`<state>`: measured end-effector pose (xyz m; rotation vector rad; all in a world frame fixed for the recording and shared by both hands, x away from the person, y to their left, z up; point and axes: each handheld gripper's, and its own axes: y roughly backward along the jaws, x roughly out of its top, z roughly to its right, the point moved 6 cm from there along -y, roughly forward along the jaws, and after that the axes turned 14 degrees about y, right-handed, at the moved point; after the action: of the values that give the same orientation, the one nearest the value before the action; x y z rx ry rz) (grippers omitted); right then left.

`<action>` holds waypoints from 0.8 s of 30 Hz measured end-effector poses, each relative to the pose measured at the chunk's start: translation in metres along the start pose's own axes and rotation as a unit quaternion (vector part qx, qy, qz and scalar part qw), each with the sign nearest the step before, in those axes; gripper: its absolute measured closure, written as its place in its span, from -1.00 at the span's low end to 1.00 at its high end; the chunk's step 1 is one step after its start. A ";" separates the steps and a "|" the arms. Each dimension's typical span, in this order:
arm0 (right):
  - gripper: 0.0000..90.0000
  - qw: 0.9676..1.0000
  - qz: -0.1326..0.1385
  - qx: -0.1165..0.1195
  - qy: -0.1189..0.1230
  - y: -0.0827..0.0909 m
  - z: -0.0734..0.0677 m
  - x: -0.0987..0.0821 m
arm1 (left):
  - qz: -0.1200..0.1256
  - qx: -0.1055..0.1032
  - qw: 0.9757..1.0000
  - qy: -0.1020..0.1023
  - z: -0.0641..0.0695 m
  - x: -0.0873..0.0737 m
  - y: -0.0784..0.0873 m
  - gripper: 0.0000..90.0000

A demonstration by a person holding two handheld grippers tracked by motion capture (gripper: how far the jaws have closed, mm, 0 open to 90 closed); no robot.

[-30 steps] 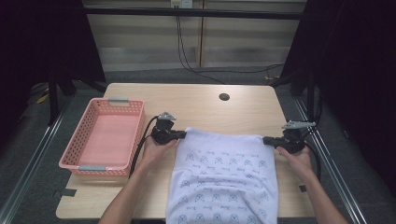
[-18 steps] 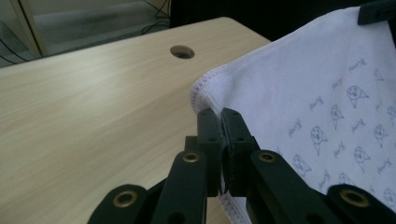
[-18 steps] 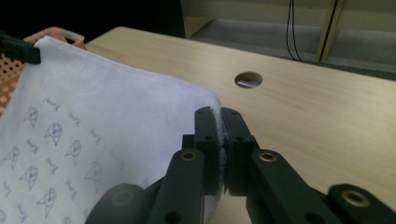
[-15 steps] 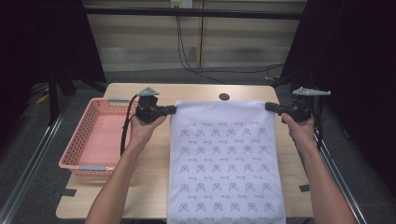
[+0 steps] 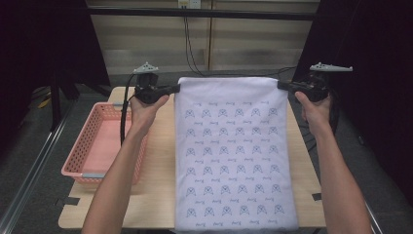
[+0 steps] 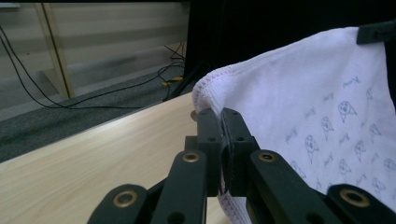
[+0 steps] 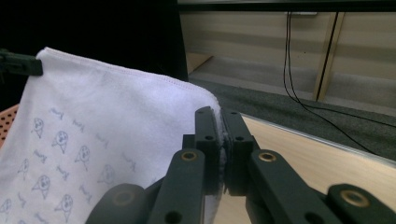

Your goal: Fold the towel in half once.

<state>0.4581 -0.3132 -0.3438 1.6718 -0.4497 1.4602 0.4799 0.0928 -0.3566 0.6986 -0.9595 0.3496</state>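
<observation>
The left tool (image 5: pixel 176 88) was clamped on the towel's (image 5: pixel 233 151) far left corner and the right tool (image 5: pixel 281 86) on its far right corner, jaws closed on the cloth. The towel hung stretched between them over the table (image 5: pixel 158 185), right of a pink basket (image 5: pixel 92 146).

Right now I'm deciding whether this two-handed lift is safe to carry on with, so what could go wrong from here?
1. The left gripper and right gripper each pinch the towel only at a top corner hem; a tug could slip a corner free and drop that side.
2. The towel's lower end hangs past the near edge of the table, so it might drag or catch there.
3. The pink basket sits close beside the left forearm; a sideways swing might knock it.
</observation>
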 end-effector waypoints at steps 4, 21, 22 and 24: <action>0.94 1.000 -0.021 0.014 0.006 0.010 -0.009 -0.021 | -0.017 -0.009 1.000 0.008 0.003 -0.022 0.003 0.95; 0.94 0.992 -0.084 0.093 0.006 0.105 -0.118 -0.140 | -0.080 -0.054 0.995 0.010 0.061 -0.169 0.068 0.95; 0.94 0.991 -0.088 0.099 0.004 0.108 -0.123 -0.145 | -0.093 -0.063 0.994 0.007 0.065 -0.179 0.073 0.95; 0.94 0.989 -0.106 0.103 -0.002 0.116 -0.135 -0.159 | -0.120 -0.068 0.990 0.016 0.071 -0.198 0.079 0.94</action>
<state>0.2477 -0.3155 -0.4567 1.8231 -0.1184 1.3822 0.2836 0.1078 -0.4651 0.6729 -0.8491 0.0822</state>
